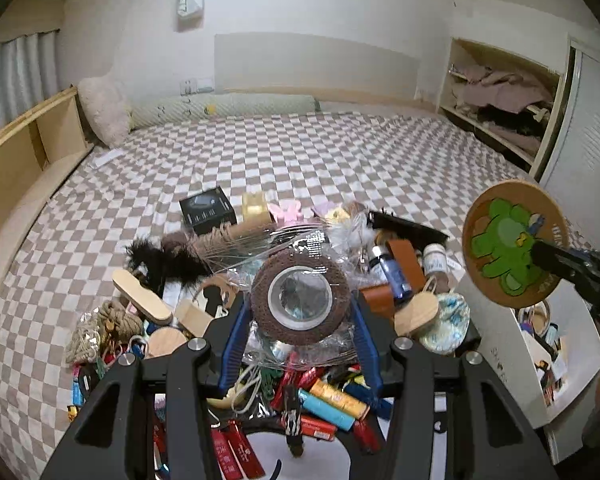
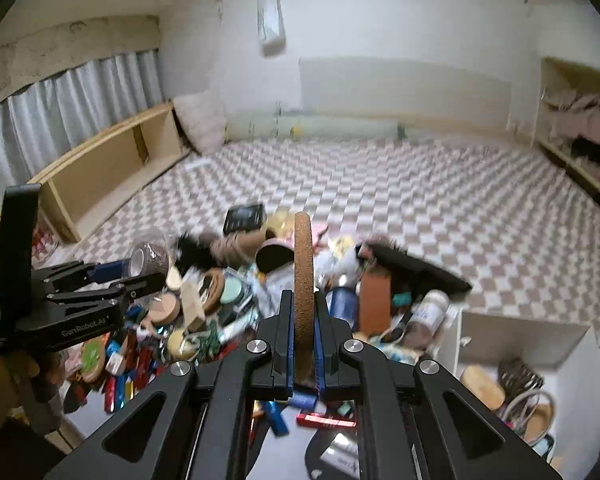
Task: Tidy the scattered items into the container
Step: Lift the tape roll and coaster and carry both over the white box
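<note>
My left gripper (image 1: 300,300) is shut on a brown tape roll (image 1: 300,300) wrapped in clear plastic, held above the pile of scattered items (image 1: 320,396); the roll also shows in the right wrist view (image 2: 150,260). My right gripper (image 2: 303,304) is shut on a round cork coaster (image 2: 303,276), seen edge-on; in the left wrist view the coaster (image 1: 514,244) shows a green frog picture and hangs above the white container (image 1: 512,364). The container (image 2: 520,330) holds several items at the lower right.
The pile lies on a checkered bedspread (image 1: 300,152) and includes a black box (image 1: 207,210), a black feather (image 1: 160,260), a blue bottle (image 1: 394,272), wooden pieces and lighters. A wooden shelf (image 1: 28,152) runs along the left. An open closet (image 1: 500,100) stands at the right.
</note>
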Demonstrator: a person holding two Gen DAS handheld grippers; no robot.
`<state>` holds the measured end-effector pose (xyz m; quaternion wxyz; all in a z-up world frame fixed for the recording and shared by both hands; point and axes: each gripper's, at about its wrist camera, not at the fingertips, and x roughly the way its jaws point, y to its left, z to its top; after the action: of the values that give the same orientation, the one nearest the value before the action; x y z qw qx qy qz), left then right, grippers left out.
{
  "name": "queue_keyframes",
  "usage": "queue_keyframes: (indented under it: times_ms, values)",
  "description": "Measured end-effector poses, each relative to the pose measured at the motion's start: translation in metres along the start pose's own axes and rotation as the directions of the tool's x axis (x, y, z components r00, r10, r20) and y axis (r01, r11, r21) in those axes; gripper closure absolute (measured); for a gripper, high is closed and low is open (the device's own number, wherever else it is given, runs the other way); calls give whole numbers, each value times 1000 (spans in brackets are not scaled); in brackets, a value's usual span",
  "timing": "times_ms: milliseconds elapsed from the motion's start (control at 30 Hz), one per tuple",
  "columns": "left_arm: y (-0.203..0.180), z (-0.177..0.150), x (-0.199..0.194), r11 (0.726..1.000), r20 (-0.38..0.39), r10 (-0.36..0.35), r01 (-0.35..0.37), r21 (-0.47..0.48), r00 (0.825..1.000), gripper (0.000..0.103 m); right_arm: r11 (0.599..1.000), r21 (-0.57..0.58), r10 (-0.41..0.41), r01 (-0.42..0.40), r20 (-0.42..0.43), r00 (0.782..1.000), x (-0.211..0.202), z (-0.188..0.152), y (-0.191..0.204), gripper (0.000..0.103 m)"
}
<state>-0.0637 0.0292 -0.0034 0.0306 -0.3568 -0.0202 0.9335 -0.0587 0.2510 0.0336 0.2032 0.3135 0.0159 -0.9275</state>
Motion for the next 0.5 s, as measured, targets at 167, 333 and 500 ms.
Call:
queue_keyframes:
  times_ms: [167, 333, 500]
  values:
    - [-7, 8, -11, 1000, 82, 11, -11, -2, 997, 55, 999, 6, -35, 35, 58, 998, -10, 4, -7, 94]
    - [-17, 15, -20, 1000, 150, 2, -2, 5, 989, 55, 997, 10, -83, 82, 110, 991, -20, 7, -19, 94]
    - [-27, 20, -18, 1000, 154, -26, 25, 10, 988, 55, 992, 30, -128, 125, 152, 980, -34, 10, -31, 94]
